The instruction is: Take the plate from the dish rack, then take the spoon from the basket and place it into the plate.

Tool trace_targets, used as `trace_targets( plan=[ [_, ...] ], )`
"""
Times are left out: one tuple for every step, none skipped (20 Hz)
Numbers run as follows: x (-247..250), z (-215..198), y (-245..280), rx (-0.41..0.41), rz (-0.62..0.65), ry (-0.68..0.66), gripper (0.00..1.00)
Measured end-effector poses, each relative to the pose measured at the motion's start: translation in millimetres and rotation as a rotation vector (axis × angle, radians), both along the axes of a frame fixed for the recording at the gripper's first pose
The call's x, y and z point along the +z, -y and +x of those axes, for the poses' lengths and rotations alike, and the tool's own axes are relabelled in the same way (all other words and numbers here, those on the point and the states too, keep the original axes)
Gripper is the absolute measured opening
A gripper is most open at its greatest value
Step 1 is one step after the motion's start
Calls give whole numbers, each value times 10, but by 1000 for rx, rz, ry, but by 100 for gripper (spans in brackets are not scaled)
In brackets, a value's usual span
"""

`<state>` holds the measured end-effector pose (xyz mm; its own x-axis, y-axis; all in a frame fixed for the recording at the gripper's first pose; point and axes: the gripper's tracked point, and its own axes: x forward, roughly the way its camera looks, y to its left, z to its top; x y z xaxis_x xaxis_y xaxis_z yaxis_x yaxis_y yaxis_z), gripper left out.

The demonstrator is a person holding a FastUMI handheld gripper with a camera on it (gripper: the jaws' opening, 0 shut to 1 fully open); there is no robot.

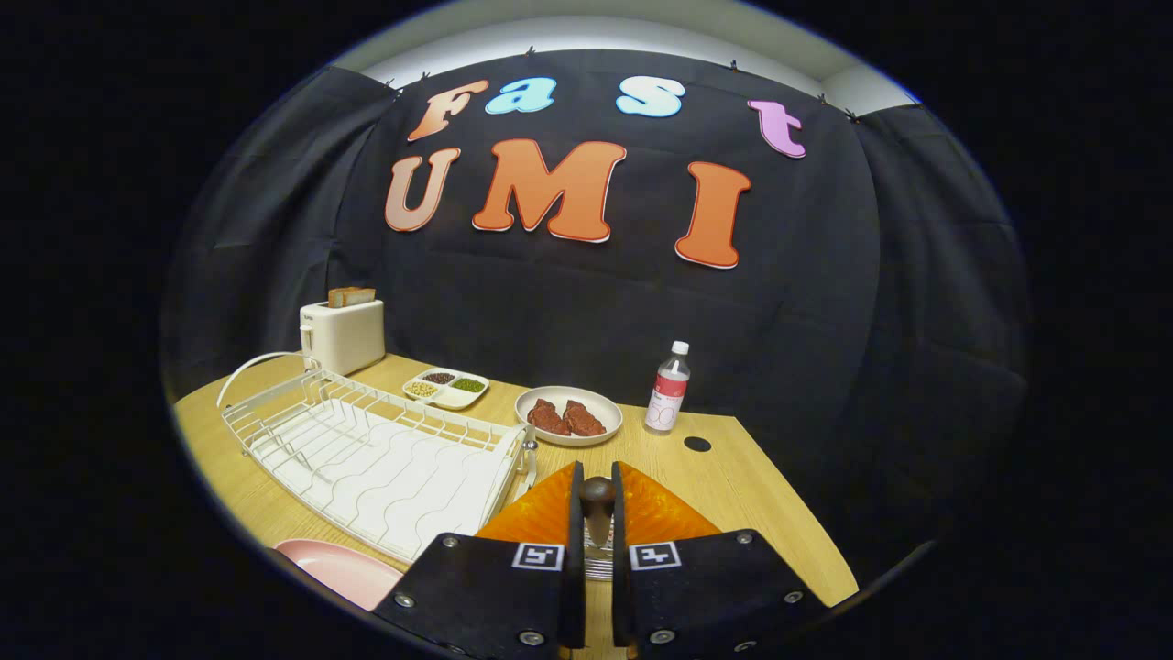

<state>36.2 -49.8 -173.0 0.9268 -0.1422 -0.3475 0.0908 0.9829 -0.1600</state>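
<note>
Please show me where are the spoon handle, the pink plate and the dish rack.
spoon handle (pixel 597 500): gripper view, rounded dark end between the fingers.
pink plate (pixel 341 568): gripper view, visible rim.
dish rack (pixel 367 449): gripper view, wire floor.

Gripper (pixel 597 500), lower centre of frame: 2 fingers drawn near-parallel, pointing forward and level, both pressing the spoon (pixel 597 513) handle between them.

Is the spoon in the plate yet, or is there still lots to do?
Not yet. The pink plate is already out of the dish rack, lying on the table beside it. The gripper is shut on the spoon, holding its dark handle between the fingers. What's left: carry the spoon over and set it in the plate.
</note>
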Motion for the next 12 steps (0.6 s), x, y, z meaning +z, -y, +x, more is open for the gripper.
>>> trace_targets(
  plan=[
    [82, -12, -11, 6, -1, 9, 12],
    [150, -14, -21, 14, -9, 19, 12],
    [217, -28, -24, 19, -20, 28, 10],
    [277, -47, -43, 27, -31, 37, 10],
    [312, -65, -77, 44, -42, 36, 10],
    [345, -86, -116, 56, -45, 39, 10],
    [395, -102, -157, 68, -47, 44, 10],
    [442, -110, -207, 82, -47, 53, 10],
    [498, -134, -253, 95, -51, 61, 10],
    [554, -162, -300, 107, -53, 71, 10],
    [611, -190, -358, 123, -55, 78, 10],
    [672, -217, -414, 141, -54, 91, 10]
  ],
)
